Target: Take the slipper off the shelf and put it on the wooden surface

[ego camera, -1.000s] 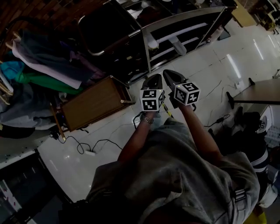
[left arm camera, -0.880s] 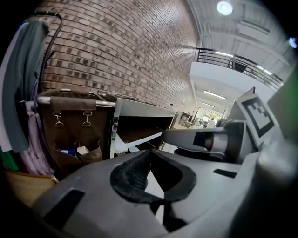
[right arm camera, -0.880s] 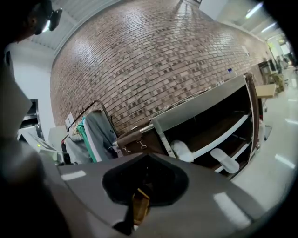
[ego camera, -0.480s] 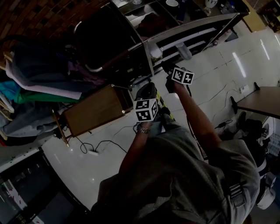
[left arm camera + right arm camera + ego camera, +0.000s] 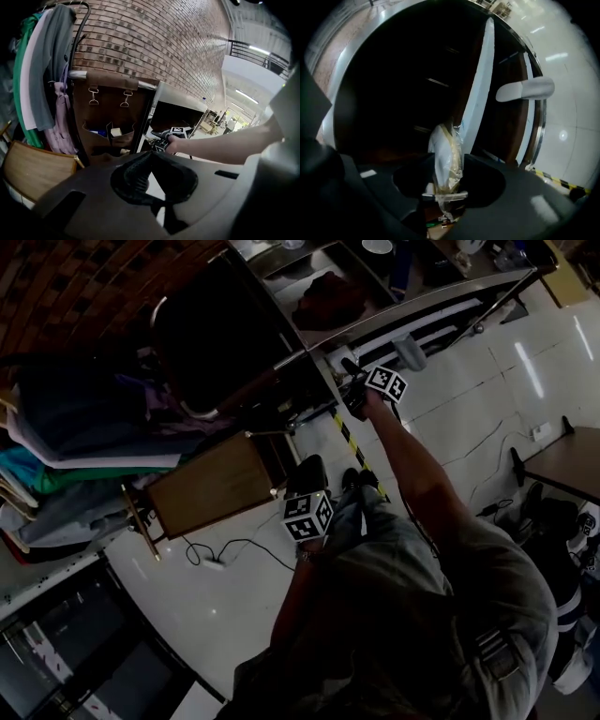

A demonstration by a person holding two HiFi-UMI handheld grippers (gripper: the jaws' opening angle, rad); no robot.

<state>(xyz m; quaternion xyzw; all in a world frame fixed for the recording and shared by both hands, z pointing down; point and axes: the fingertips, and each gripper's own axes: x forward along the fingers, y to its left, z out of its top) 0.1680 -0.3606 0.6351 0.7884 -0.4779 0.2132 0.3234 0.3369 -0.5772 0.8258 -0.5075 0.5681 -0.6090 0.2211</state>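
Observation:
A white slipper [image 5: 446, 154] wrapped in clear plastic stands on edge in the dark shelf unit [image 5: 394, 310]. In the right gripper view it sits between my right gripper's jaws. The right gripper [image 5: 449, 187] is opening and its pads do not press on the slipper. In the head view the right gripper [image 5: 354, 381] reaches into the shelf at arm's length. The left gripper [image 5: 309, 470] hangs back near my body, shut and empty, pointing toward the shelf. The wooden surface [image 5: 211, 486] is a low box to the left of the shelf, also at lower left as wooden surface [image 5: 33, 171].
A second pale slipper [image 5: 525, 89] lies on a lower shelf board, seen as slipper [image 5: 410, 352] in the head view. A clothes rack [image 5: 42, 70] with hanging garments and a brown organiser [image 5: 110, 117] stand by the brick wall. Cables [image 5: 225, 554] trail on the white floor.
My right arm has stretched from in front of my body out into the shelf. The left gripper has dropped back toward me. The view has shifted toward the shelf.

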